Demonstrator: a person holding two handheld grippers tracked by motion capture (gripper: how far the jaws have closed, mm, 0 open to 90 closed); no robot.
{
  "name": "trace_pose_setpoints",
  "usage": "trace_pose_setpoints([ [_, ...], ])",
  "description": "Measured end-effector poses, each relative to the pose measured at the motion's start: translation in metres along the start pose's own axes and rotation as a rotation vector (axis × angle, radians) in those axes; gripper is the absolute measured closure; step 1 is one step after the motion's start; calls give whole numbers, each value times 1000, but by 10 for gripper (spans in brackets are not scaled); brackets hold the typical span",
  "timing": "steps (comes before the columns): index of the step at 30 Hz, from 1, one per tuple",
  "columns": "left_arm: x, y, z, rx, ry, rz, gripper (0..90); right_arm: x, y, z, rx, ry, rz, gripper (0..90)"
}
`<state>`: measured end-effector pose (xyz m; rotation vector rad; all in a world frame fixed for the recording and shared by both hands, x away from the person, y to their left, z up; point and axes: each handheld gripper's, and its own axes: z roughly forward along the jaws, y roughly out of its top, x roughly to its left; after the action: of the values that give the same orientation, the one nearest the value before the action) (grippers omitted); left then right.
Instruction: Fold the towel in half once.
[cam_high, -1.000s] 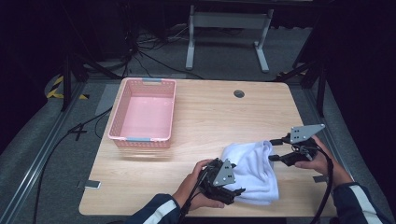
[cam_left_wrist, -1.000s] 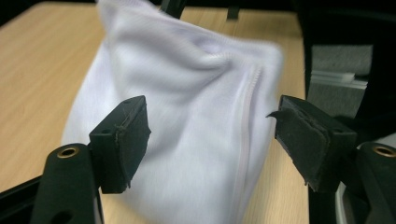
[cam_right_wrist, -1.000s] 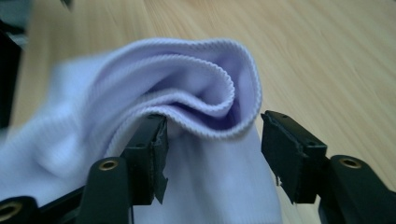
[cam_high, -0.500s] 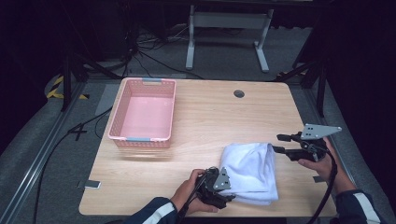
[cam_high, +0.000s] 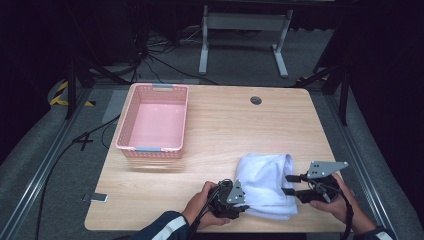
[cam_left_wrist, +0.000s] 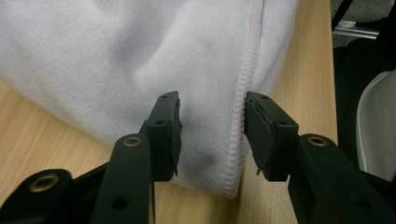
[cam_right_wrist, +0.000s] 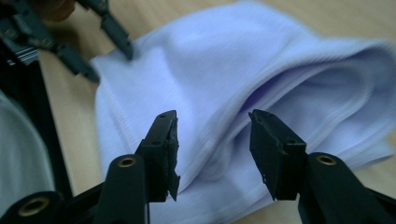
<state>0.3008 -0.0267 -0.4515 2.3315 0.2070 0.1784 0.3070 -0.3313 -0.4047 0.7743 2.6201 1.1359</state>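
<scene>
A white towel (cam_high: 265, 184), folded into a loose bundle, lies on the near right part of the wooden table (cam_high: 225, 125), between the 2 grippers. The left gripper (cam_high: 241, 209) sits at the towel's near left corner. In the left gripper view its jaws have just been closing and straddle the stitched hem (cam_left_wrist: 238, 121) of the towel (cam_left_wrist: 140, 60) with the cloth between them, but a gap remains on each side and the pads do not yet pinch it. The right gripper (cam_high: 289, 184) comes in from the towel's right edge; in the right gripper view its jaws have been narrowing to about half width, hovering just over a fold of the towel (cam_right_wrist: 261, 74) without clamping it. A pink plastic basket (cam_high: 131, 120) stands well apart at the table's far left. No brand, label or writing can be read anywhere.
</scene>
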Motion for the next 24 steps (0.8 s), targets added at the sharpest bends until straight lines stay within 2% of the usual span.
trace_pose_setpoints([
  [1, 0, 0, 0, 0, 0, 0, 562, 0, 0, 0, 0, 0, 0, 508],
  [2, 0, 0, 1, 4, -4, 21, 555, 0, -8, 6, 10, 10, 48, 418],
  [4, 0, 0, 2, 2, -3, 29, 552, -4, -12, 13, 27, -10, 101, 374],
  [6, 0, -1, 2, 12, -7, 28, 551, -8, -14, 18, 28, -4, 138, 344],
  [7, 1, -1, 2, 9, -12, 28, 551, -8, -14, 18, 28, -4, 138, 344],
  [8, 2, -2, 3, -1, -18, 27, 543, -7, -14, 23, 32, 18, 129, 384],
  [10, 2, -2, 4, -5, -18, 25, 539, -2, -12, 25, 35, 57, 83, 444],
  [12, 2, -2, 3, 1, -23, 26, 527, 6, -11, 25, 39, 58, 19, 613],
  [13, 1, -2, 3, -1, -19, 23, 527, 6, -11, 25, 39, 58, 19, 613],
  [14, 1, -2, 3, 0, -18, 23, 523, 10, -10, 23, 40, 46, -12, 708],
  [15, 0, -3, 3, -2, -18, 14, 516, 11, -11, 22, 44, 55, -18, 762],
  [17, 1, -2, 1, -5, -11, 21, 499, 14, -12, 15, 46, 54, -28, 799],
  [19, 1, -3, 0, -9, -12, 6, 487, 16, -12, 9, 33, 74, -31, 803],
  [21, 1, -3, -3, -15, -10, 5, 521, 21, -12, 1, 23, 80, -32, 802],
  [24, 1, -3, -7, -22, -33, 22, 621, 25, -17, -11, 4, 97, 4, 789],
])
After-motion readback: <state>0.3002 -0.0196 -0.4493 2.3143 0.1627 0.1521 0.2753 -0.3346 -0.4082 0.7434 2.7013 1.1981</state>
